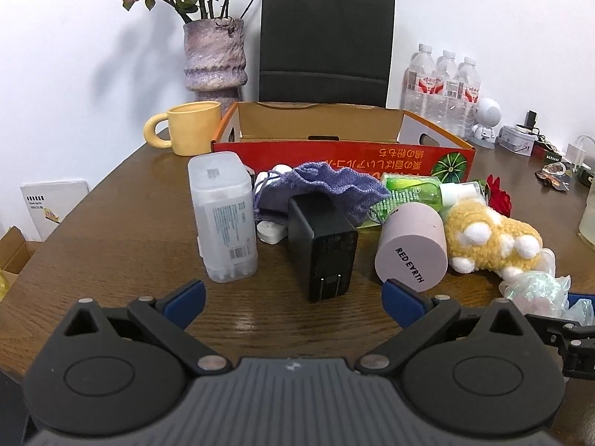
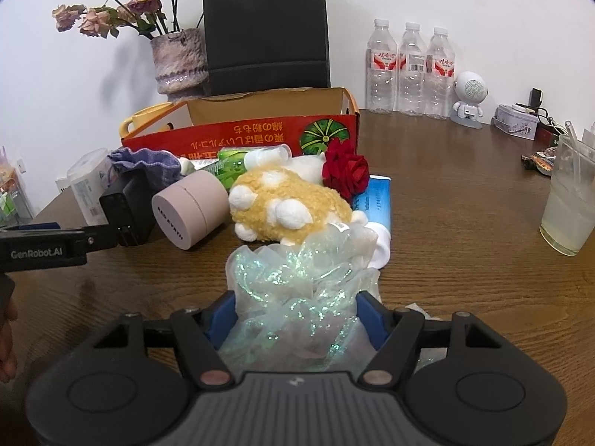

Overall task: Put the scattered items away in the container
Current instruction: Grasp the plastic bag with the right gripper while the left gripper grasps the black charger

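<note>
An open cardboard box with a red front wall [image 1: 334, 148] stands behind a heap of items. My left gripper [image 1: 293, 303] is open wide, and a black charger [image 1: 321, 249] stands just ahead of its blue pads without touching them. Around the charger are a translucent white case [image 1: 223, 219], a purple pouch [image 1: 327, 186], a pink cylinder [image 1: 409, 249] and a yellow plush toy [image 1: 491, 238]. My right gripper [image 2: 297, 316] is shut on an iridescent gauze bag [image 2: 297, 278] that lies on the table in front of the plush toy [image 2: 290, 204]. A red rose [image 2: 346, 171] and a blue tube [image 2: 375, 200] lie behind.
A yellow mug [image 1: 189, 126], a vase of dried roses [image 1: 215, 55] and a black paper bag [image 1: 327, 37] stand around the box. Water bottles [image 2: 409, 70], a white robot figure [image 2: 469, 100] and a glass of drink [image 2: 569, 204] stand to the right.
</note>
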